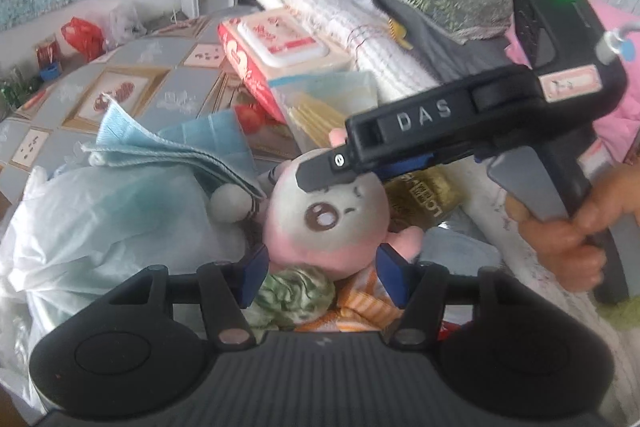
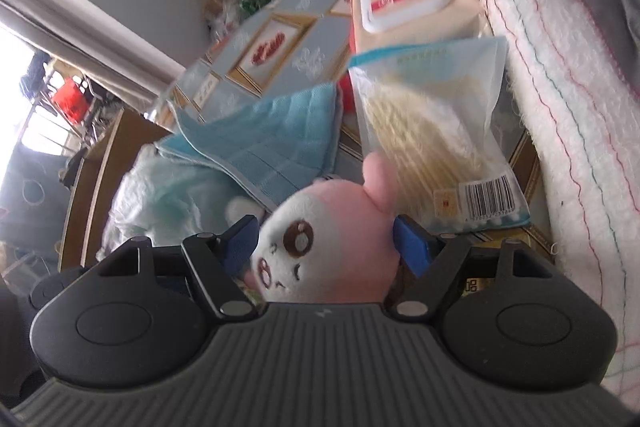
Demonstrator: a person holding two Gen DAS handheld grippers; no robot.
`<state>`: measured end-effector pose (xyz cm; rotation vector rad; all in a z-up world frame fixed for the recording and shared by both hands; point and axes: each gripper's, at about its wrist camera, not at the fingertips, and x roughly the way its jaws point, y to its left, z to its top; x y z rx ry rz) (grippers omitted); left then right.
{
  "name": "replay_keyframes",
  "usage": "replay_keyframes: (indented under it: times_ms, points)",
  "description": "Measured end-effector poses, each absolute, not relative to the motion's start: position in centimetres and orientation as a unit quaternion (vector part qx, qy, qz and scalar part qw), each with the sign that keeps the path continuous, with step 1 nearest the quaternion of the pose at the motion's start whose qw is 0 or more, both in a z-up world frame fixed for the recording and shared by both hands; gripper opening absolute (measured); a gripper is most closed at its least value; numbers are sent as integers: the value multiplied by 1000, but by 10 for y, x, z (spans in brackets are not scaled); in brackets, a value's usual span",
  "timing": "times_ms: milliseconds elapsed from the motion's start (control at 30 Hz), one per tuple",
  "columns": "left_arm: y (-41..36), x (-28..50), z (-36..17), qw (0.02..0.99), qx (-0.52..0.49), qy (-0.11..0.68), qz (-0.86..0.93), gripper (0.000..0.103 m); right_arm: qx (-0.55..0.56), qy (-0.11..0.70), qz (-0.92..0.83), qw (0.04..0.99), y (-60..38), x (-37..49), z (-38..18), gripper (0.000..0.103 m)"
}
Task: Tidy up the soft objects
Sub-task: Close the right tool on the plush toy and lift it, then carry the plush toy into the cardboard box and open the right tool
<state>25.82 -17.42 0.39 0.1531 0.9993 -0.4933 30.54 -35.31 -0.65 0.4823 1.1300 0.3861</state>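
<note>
In the left wrist view the pink plush toy (image 1: pixel 326 223) lies at frame centre in the pile, the left gripper (image 1: pixel 322 277) part-open astride its lower body without pressing, so close evenly; in the right wrist view the right gripper (image 2: pixel 324 247) brackets its head, pads seemingly not yet pressing.

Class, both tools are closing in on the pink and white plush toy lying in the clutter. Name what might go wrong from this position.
1. Both tools reach for one plush toy: the right tool straddles its head, the left tool its lower body, so they may collide or tug it apart.
2. The folded blue cloth lies against the toy; lifting could drag it.
3. The bag of cotton swabs lies just behind and may be knocked.
</note>
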Motion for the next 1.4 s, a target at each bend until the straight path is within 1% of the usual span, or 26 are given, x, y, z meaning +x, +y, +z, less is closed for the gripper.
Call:
replay_keyframes:
  times_ms: [100, 233, 300, 467, 567, 867, 1100, 1233, 1400]
  points:
    - [-179, 266, -4, 841, 76, 485, -226, 61, 225, 532, 188, 794, -351, 309, -11, 75]
    - [-184, 275, -14, 834, 71, 500, -222, 62, 223, 542, 200, 785, -350, 314, -16, 80]
    - [-185, 279, -16, 831, 66, 506, -222, 63, 235, 547, 208, 776, -352, 316, -21, 80]
    - [-189, 276, -13, 838, 61, 494, -223, 64, 267, 530, 214, 776, -364, 309, -25, 73]
    - [-190, 271, -5, 847, 57, 476, -230, 63, 283, 507, 215, 785, -372, 301, -19, 72]
    - [-190, 237, 44, 887, 54, 382, -253, 64, 273, 412, 234, 837, -386, 265, 39, 72]
    - [-177, 208, 74, 902, 54, 348, -251, 64, 249, 380, 258, 853, -373, 243, 77, 72]
    - [-152, 191, 94, 911, 42, 338, -231, 64, 227, 370, 282, 856, -346, 236, 101, 72]
    - [-99, 165, 120, 930, 19, 320, -179, 64, 184, 355, 338, 852, -281, 237, 135, 72]
